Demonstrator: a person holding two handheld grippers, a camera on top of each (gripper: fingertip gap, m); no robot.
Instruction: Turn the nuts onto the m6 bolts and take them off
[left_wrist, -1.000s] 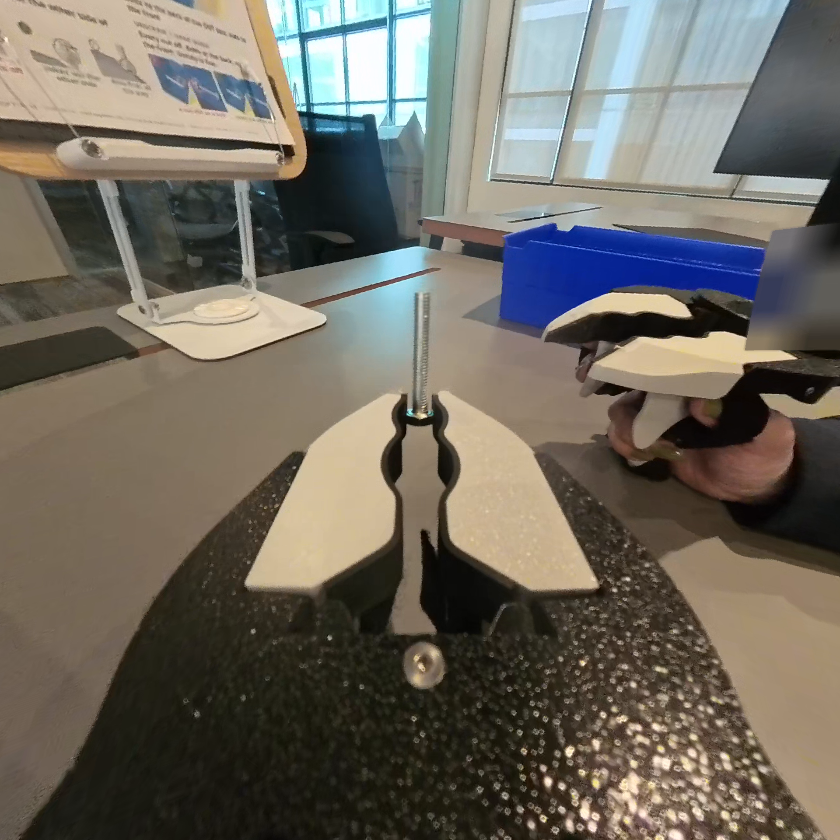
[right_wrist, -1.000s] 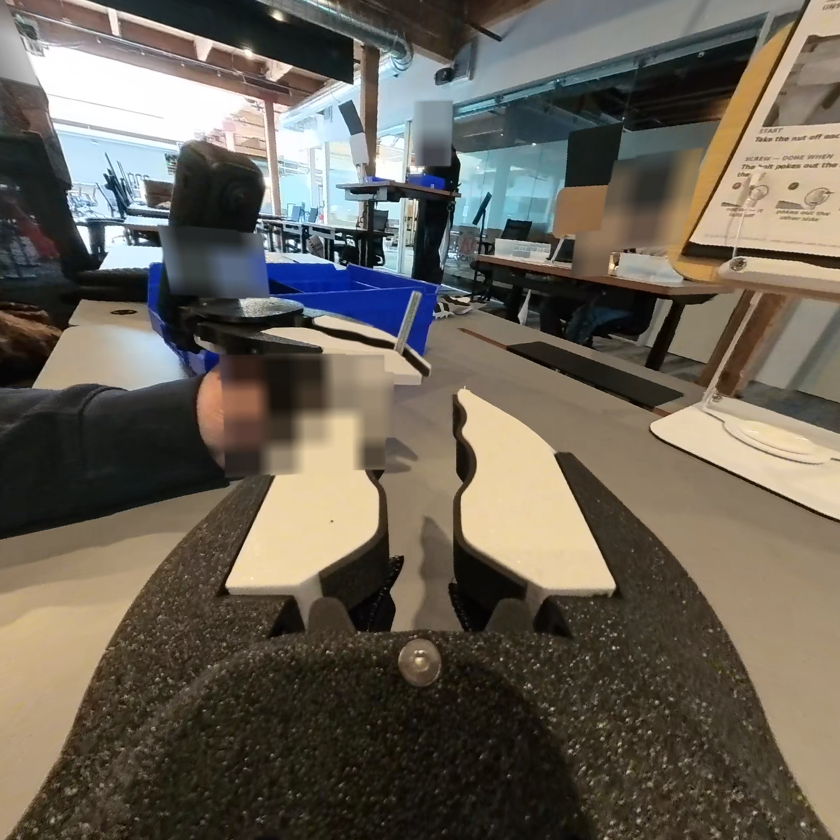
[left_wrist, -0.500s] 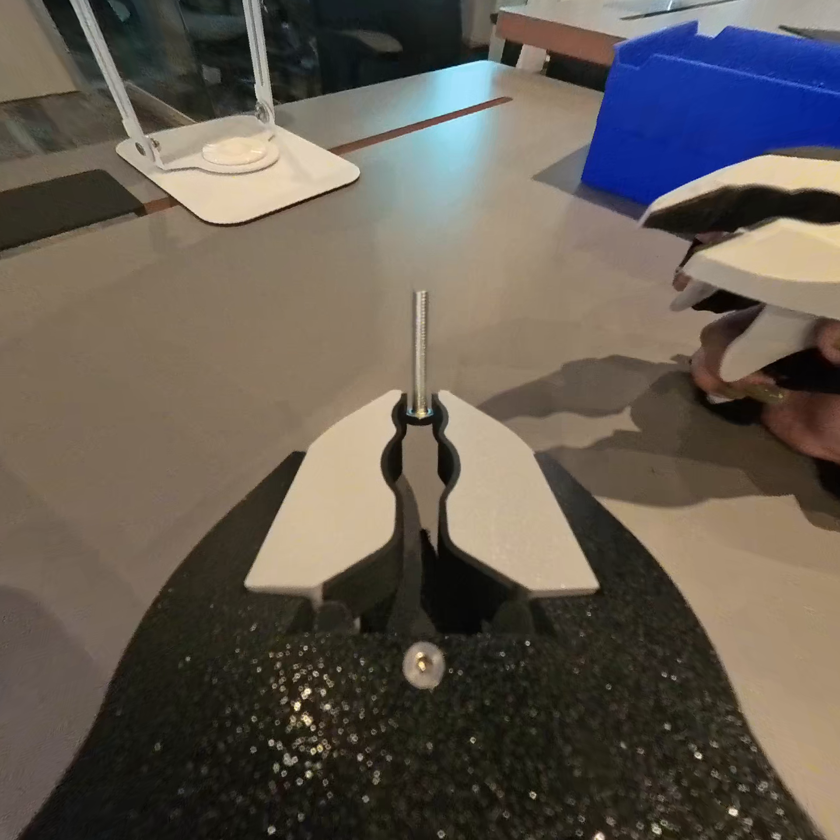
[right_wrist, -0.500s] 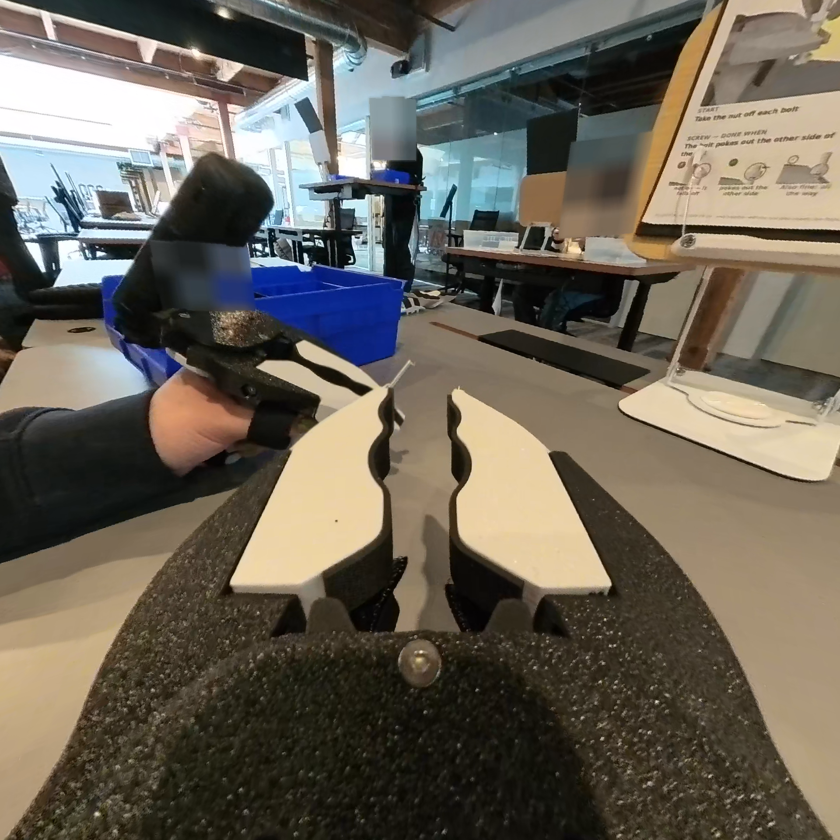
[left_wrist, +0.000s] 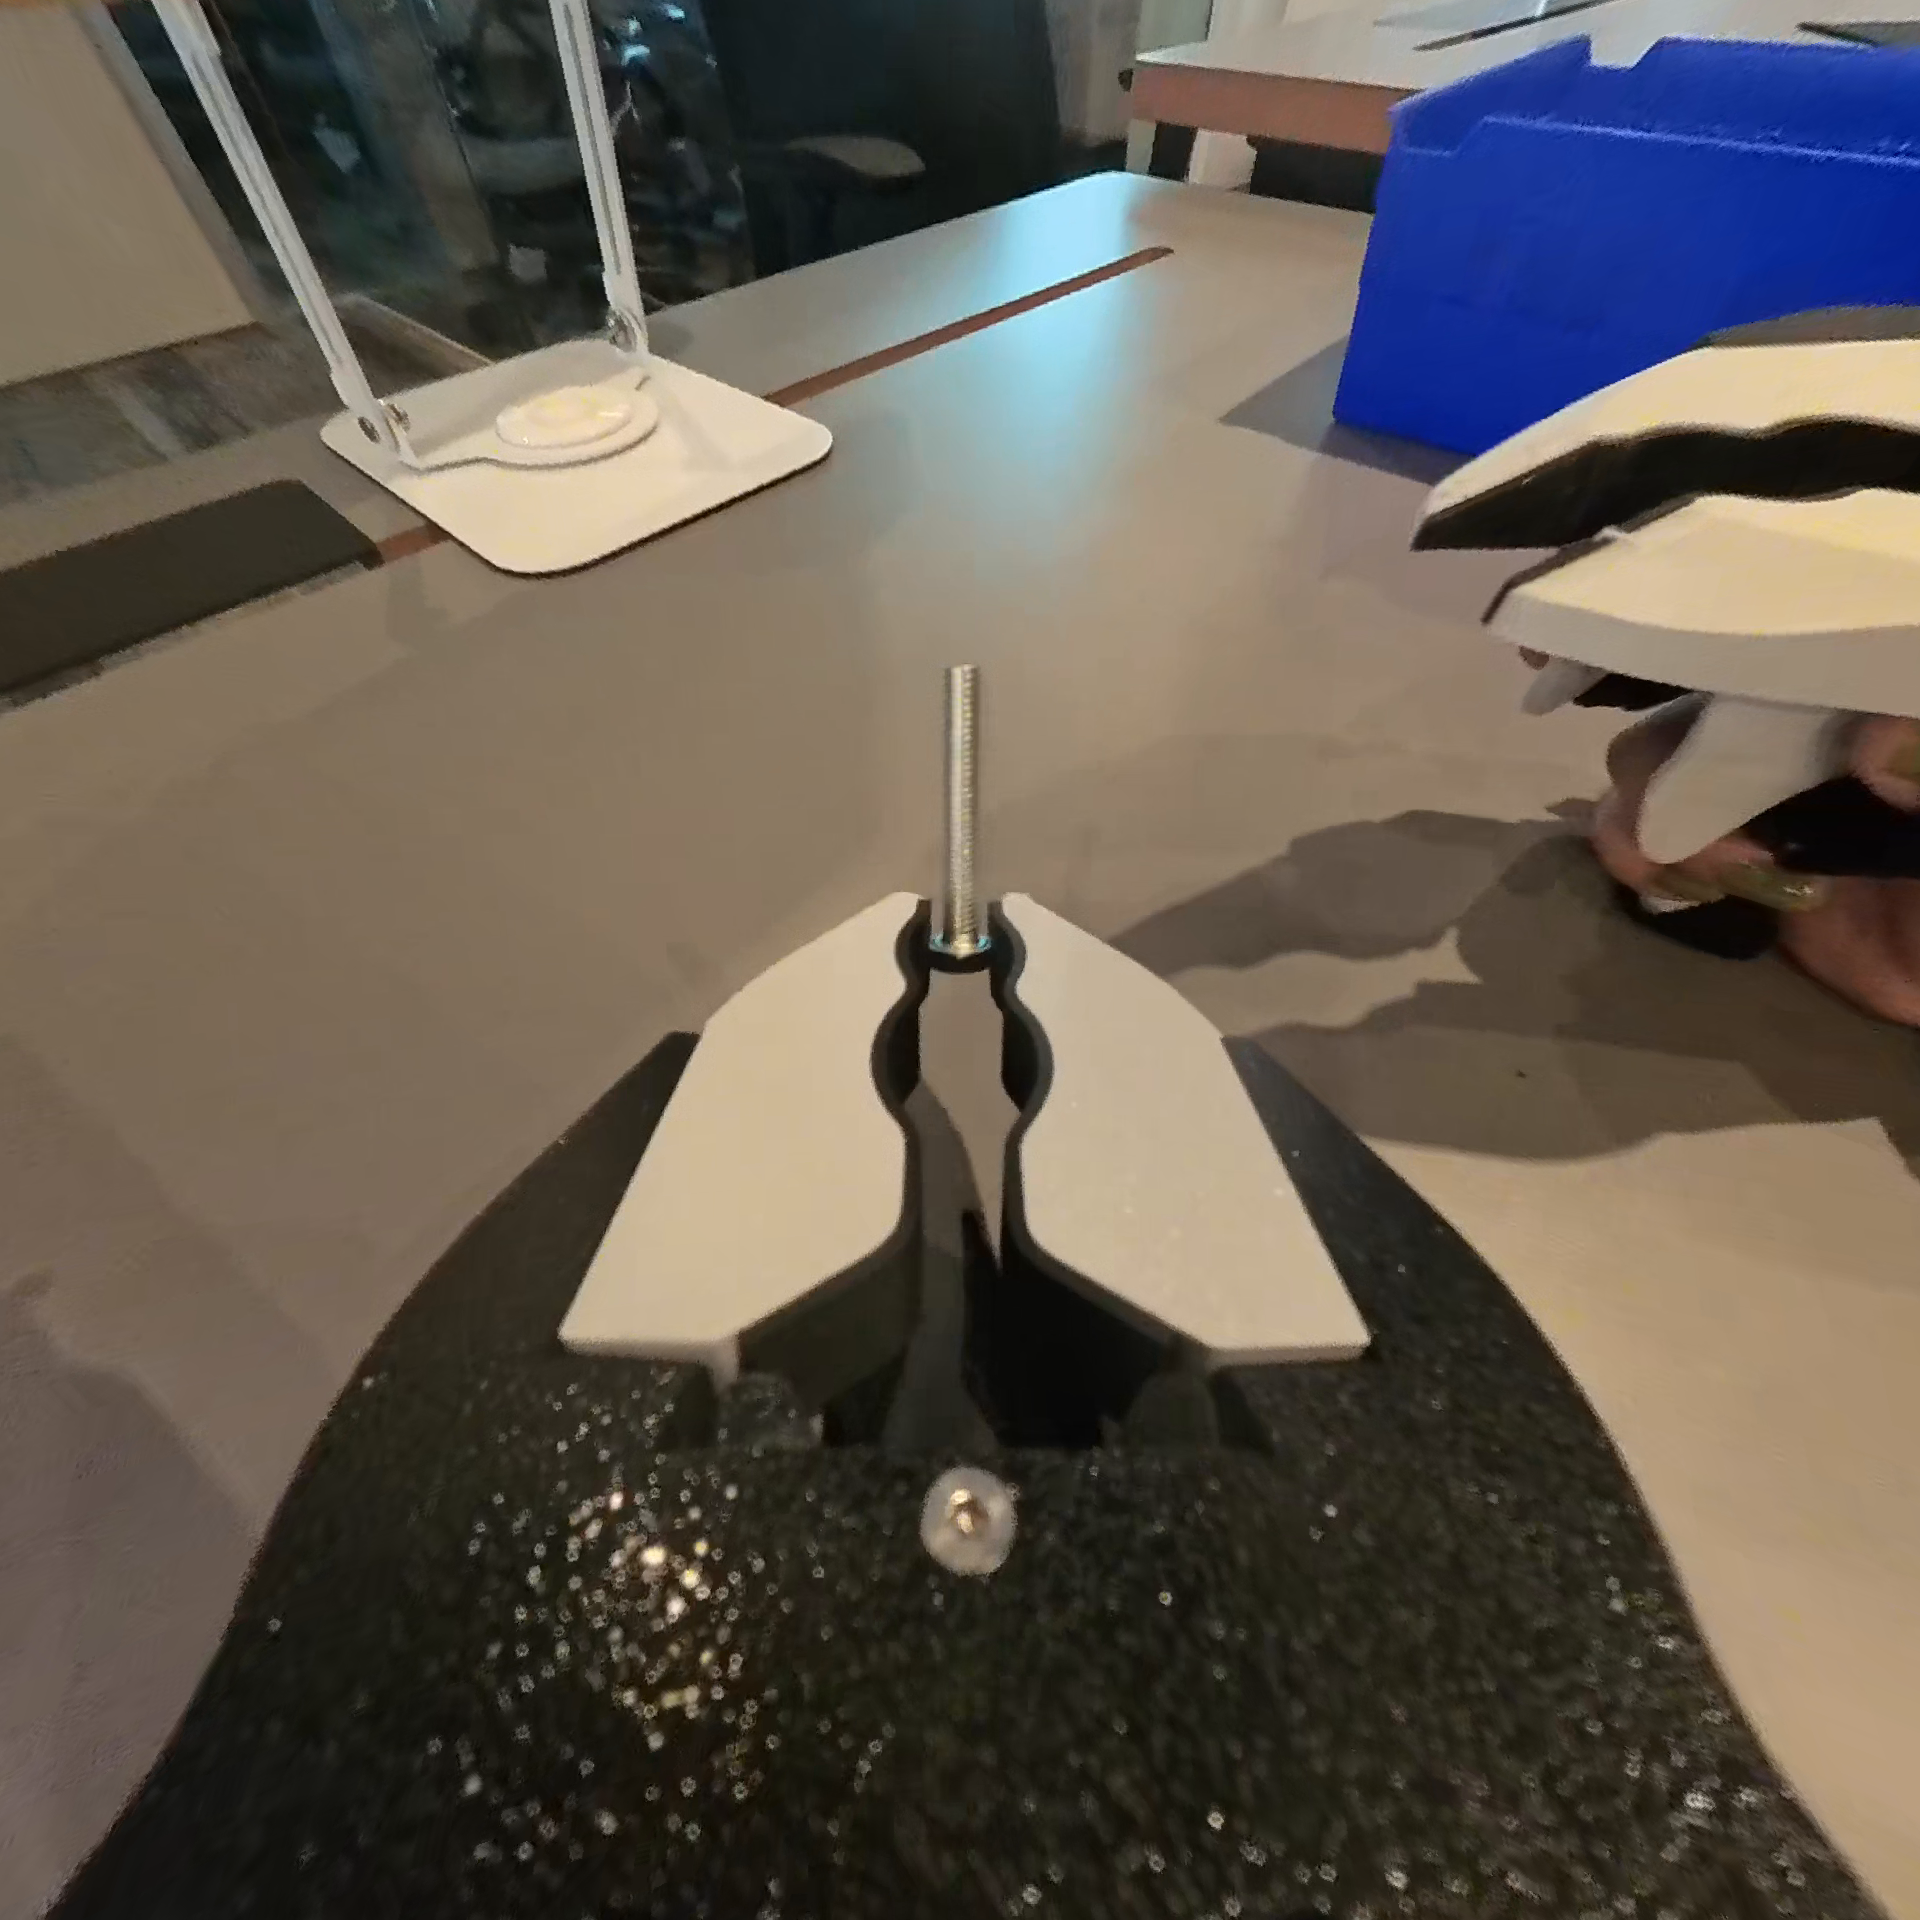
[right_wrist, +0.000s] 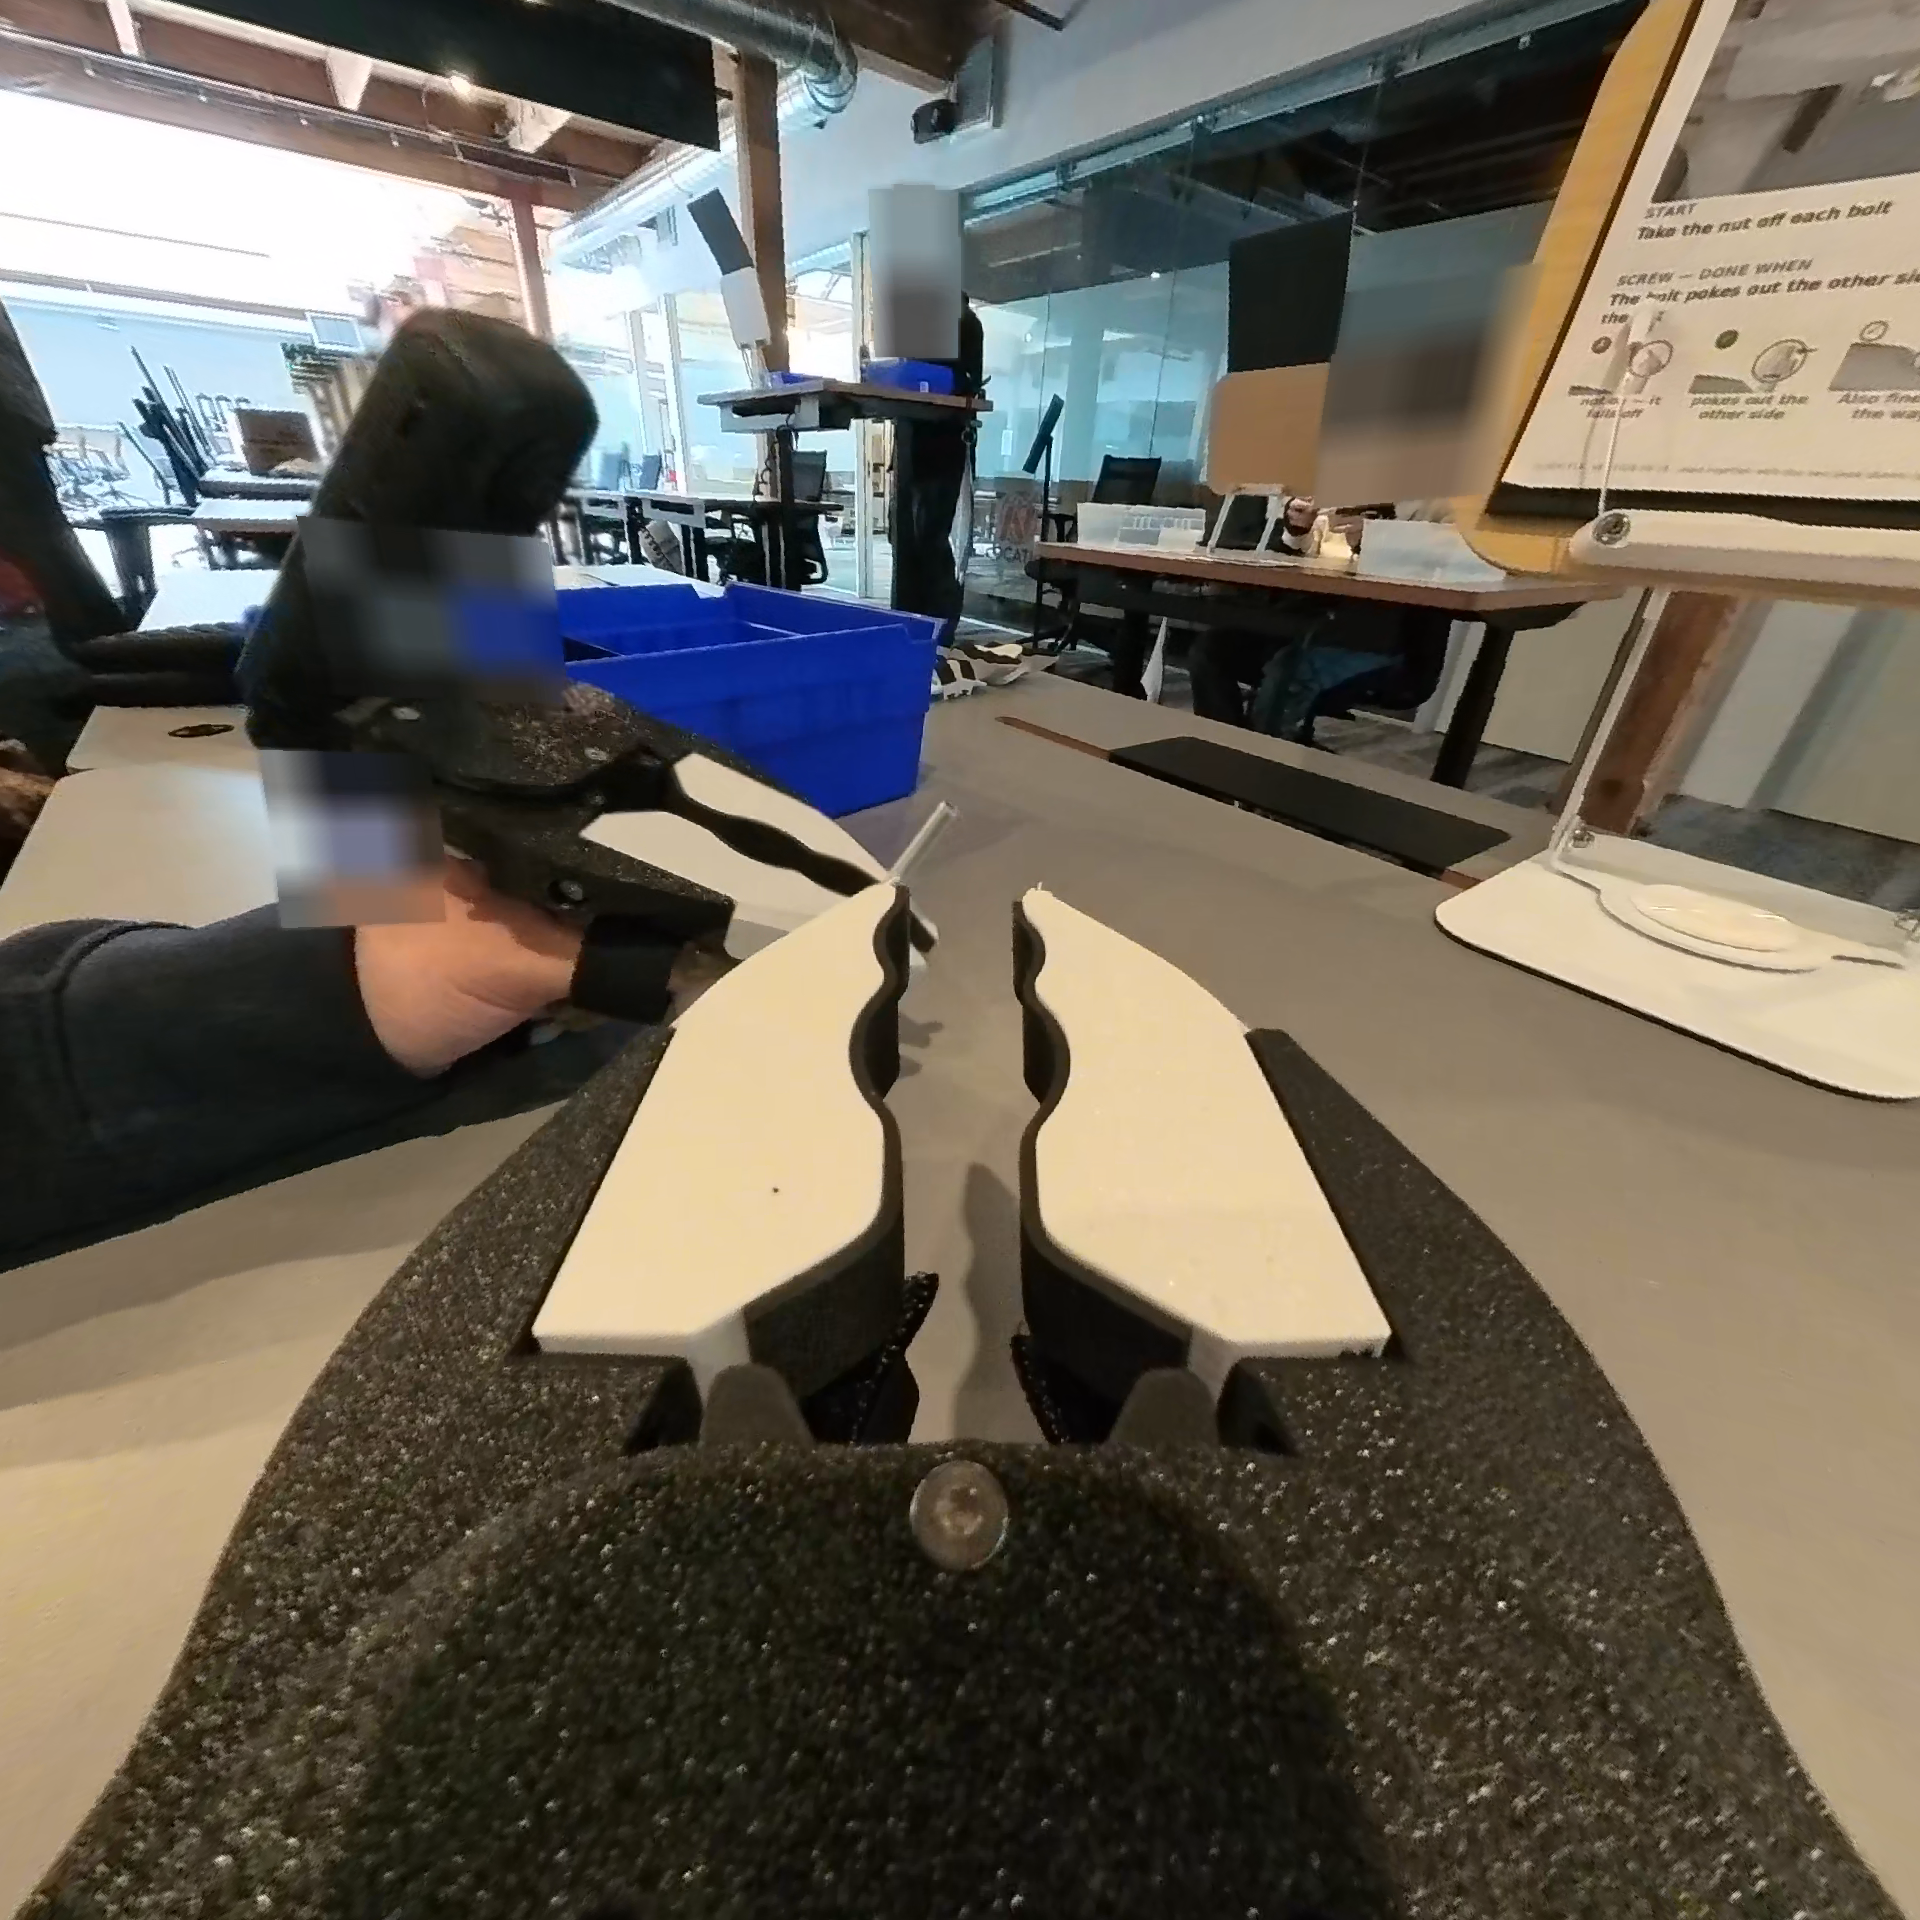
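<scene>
Currently the left gripper (left_wrist: 960, 940) is pinching the bolt (left_wrist: 961, 800) at its nut (left_wrist: 960, 943), presenting the thread outward. Meanwhile the right gripper (right_wrist: 961, 914) is hanging narrowly parted and empty, presumably ready to grip.

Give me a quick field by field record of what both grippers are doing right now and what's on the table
left gripper: jaws shut on the bolt near its lower end
bolt: threaded shaft sticks out past the fingertips; a nut-like piece sits at the grip point
right gripper: jaws open, holding nothing, pointed toward the bolt
table: grey surface
blue bin: on the table beyond the left gripper
white stand base: on the table, away from both grippers
</scene>
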